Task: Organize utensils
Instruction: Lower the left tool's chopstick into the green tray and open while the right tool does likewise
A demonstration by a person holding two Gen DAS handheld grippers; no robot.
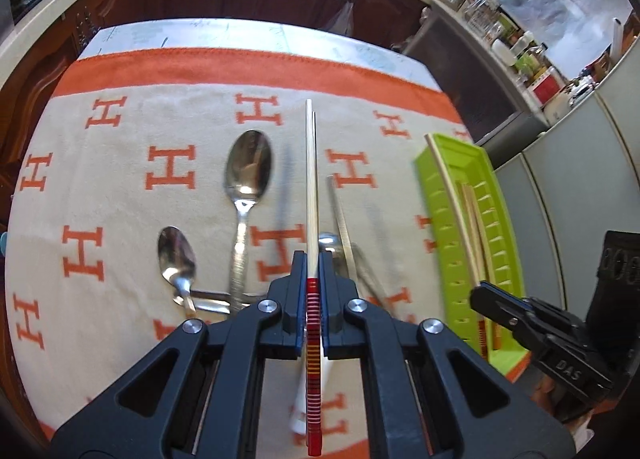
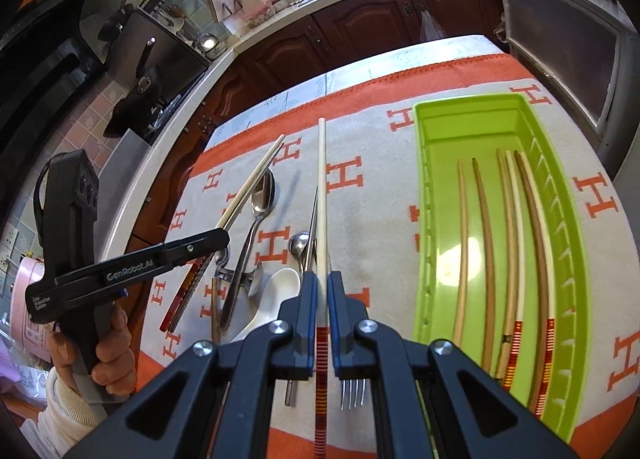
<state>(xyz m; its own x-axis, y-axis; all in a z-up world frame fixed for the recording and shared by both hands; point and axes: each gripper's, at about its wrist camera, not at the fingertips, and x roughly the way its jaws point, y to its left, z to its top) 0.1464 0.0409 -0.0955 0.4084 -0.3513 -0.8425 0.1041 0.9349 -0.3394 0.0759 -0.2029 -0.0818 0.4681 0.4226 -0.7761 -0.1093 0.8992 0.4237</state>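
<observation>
Each hand's tongs were clamped shut on chopsticks lifted off the cloth. The left gripper (image 1: 313, 271) pinched a pair of chopsticks (image 1: 310, 179); the right gripper (image 2: 321, 291) pinched a single chopstick (image 2: 322, 195). Both were left of the green tray (image 2: 424, 219), which already held chopsticks, probably their destination. Spoons (image 1: 248, 167) lay left of the tray, still unsorted.

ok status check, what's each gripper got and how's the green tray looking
Left gripper shut on pale chopsticks with red striped ends. Right gripper shut on a second pale chopstick pair. Green plastic tray holds several chopsticks; spoons and fork remain on the cloth.
</observation>
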